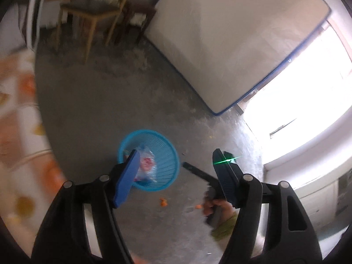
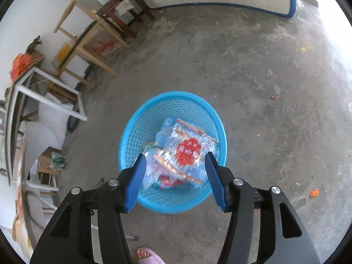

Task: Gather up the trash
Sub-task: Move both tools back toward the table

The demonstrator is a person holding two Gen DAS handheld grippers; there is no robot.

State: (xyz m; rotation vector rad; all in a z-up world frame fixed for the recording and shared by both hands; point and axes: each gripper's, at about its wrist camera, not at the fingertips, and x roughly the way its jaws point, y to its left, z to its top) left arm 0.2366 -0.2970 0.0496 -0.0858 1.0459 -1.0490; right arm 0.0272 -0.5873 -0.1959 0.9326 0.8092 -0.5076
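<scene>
The clear plastic wrapper [image 2: 187,151] with the red printed emblem sits inside the blue basket [image 2: 136,132] on the concrete floor [image 2: 253,77], lying loosely on other crumpled packaging. Its long axis runs on a diagonal in the right wrist view, from the upper right near the basket's far side down toward the lower left, and the printed face is turned up toward the camera.

Right gripper [image 2: 176,176] hangs directly over it, jaws spread apart, the wrapper showing between the blue pads [image 2: 136,180] but neither pad pressing on it. Left gripper [image 1: 176,173] is off to the side and higher, jaws also wide and nothing between them; the picture there is smeared.

Now the risks. That wrapper is light and springy, heaped high against the near rim, so it looks liable to unfold and slide over the edge, or cling to a pad and get dragged out. The basket itself seems light; a nudge from either gripper could tip it.

Small orange scraps [image 2: 314,192] still lie on the floor well apart from the basket, and a foot in a pink slipper [image 2: 147,255] stands near.
</scene>
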